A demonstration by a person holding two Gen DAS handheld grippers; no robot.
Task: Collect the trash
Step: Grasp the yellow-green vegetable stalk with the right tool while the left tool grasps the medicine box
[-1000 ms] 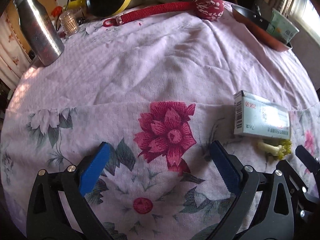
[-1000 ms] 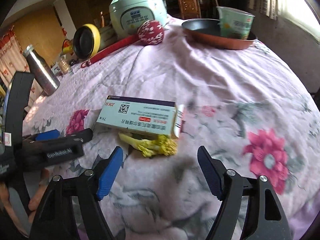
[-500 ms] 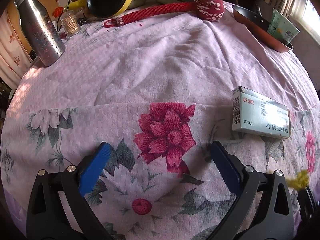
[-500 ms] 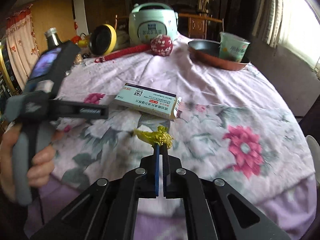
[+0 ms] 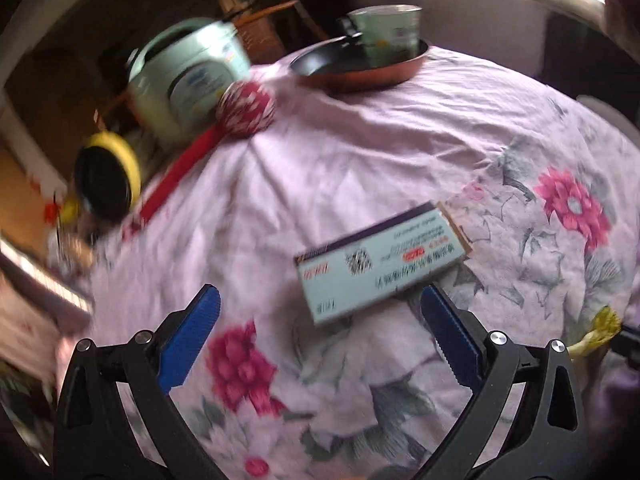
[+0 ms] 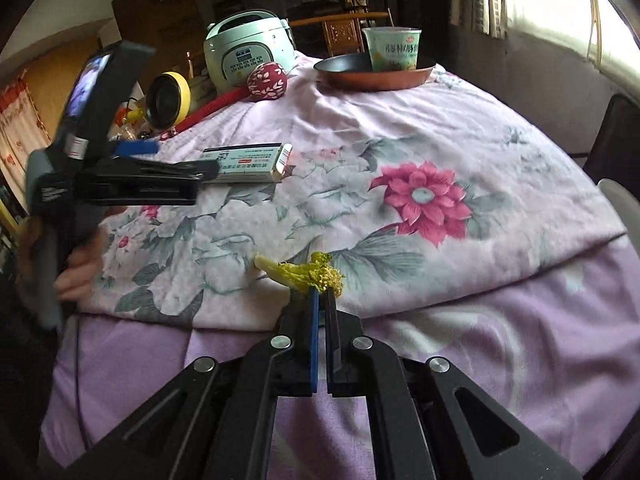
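A second ago our right gripper (image 6: 322,296) stood spread over the yellow vegetable scrap (image 6: 304,274) on the flowered tablecloth (image 6: 400,128); now it pinches that scrap and holds it out past the cloth's near edge. Our left gripper (image 5: 320,320) has swung round, jaws spread and empty, to frame the medicine box (image 5: 380,264) lying on the cloth; we judge that box the next trash to collect.

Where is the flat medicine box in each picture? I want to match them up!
Left wrist view: the medicine box lies on the flowered cloth just right of the middle, ahead of the open left tool, nearer its right finger.
Right wrist view: the same box sits left of centre, partly hidden behind the left tool.
Shared landmark: the green paper cup standing in the pan at the table's far edge.
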